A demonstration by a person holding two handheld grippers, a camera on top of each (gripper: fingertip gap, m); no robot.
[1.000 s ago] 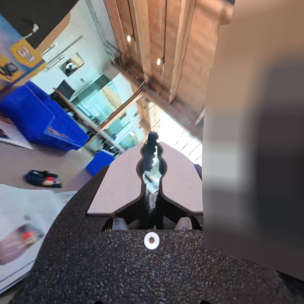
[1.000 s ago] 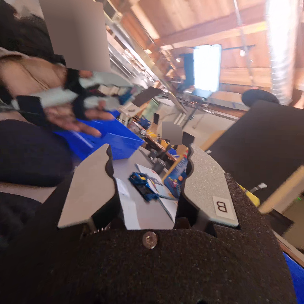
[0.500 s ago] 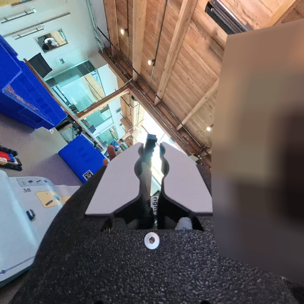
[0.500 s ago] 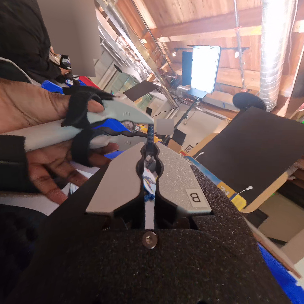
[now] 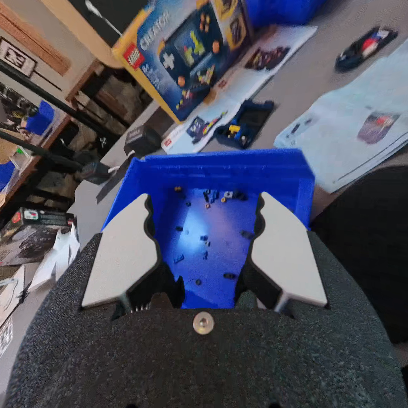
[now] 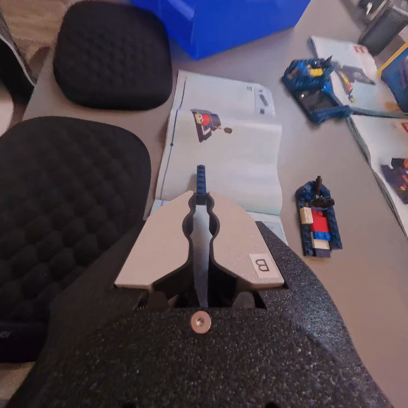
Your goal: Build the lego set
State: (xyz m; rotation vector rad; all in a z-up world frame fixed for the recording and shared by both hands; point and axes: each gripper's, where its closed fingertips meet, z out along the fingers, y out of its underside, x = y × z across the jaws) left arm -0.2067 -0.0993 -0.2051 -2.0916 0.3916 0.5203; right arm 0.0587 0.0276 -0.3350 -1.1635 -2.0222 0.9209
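Here, in the left wrist view, my left gripper (image 5: 204, 215) has its fingers spread wide with nothing between them, poised over the open blue plastic bin (image 5: 220, 163) that fills the middle of the frame. Small dark and orange toy-brick pieces (image 5: 212, 196) lie scattered on its floor, straight ahead of the fingertips.

In the right wrist view, my right gripper (image 6: 201, 196) is clamped on a long narrow dark-blue studded brick plate (image 6: 201, 181), whose long axis runs forward out of the fingertips over the open white instruction booklet (image 6: 231, 154) on the grey counter (image 6: 320, 154). A small part-built blue, red and cream brick model (image 6: 318, 223) sits at the right of the frame, near but apart.
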